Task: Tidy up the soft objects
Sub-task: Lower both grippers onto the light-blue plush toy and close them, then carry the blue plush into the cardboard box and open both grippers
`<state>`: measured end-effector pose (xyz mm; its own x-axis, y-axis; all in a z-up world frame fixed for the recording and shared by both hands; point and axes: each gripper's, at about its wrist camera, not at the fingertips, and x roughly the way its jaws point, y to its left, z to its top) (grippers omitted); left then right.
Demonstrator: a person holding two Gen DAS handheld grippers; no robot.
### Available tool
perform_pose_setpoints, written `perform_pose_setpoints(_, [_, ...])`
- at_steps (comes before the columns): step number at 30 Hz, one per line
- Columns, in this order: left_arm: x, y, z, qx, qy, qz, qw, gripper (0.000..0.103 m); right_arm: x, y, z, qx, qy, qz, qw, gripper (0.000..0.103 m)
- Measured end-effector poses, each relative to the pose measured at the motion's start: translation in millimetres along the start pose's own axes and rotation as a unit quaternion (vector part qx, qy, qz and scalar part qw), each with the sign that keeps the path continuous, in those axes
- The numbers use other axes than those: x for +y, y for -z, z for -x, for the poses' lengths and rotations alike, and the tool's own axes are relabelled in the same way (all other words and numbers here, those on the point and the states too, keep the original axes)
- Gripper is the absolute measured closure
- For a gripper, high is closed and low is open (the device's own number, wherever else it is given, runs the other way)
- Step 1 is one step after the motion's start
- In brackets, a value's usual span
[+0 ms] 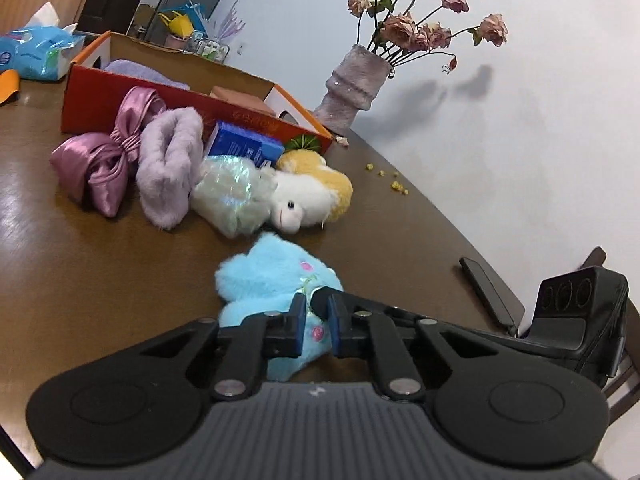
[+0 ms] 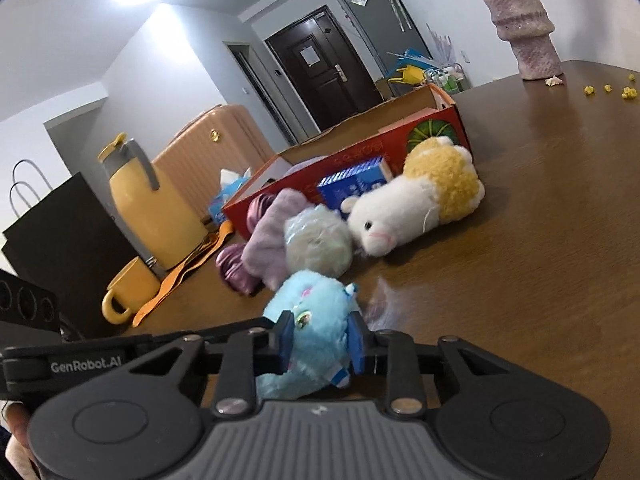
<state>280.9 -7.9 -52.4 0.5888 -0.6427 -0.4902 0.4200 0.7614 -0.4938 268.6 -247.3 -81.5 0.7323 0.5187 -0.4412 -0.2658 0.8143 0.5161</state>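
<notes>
The brown table (image 2: 540, 208) is seen bearing an open red box (image 1: 120, 96), and all else is placed from that box. In front of it are heaped a pink bow (image 1: 104, 156), a lilac muff (image 1: 168, 168) and a white-and-yellow plush (image 2: 416, 204). Nearer the cameras, a blue plush toy (image 2: 316, 320) is clamped by both the right gripper (image 2: 320, 346) and the left gripper (image 1: 314, 330), each held low and level, pointing toward the box.

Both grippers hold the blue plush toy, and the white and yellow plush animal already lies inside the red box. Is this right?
Not quite. Both the left gripper and the right gripper do grip the blue plush toy, but the white and yellow plush animal lies on the table outside the red box, as the right wrist view shows.
</notes>
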Motion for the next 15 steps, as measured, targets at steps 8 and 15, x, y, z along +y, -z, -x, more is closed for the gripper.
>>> perform_pose_setpoints(8, [10,11,17,-0.011,-0.037,0.001,0.9992,0.052,-1,15,21,0.013,-0.009,-0.003,1.0,0.076])
perform_pose_setpoints(15, [16,8,-4,-0.006,-0.022,0.021,0.9995,0.072,-2,14,17,0.006,-0.001,-0.014,1.0,0.077])
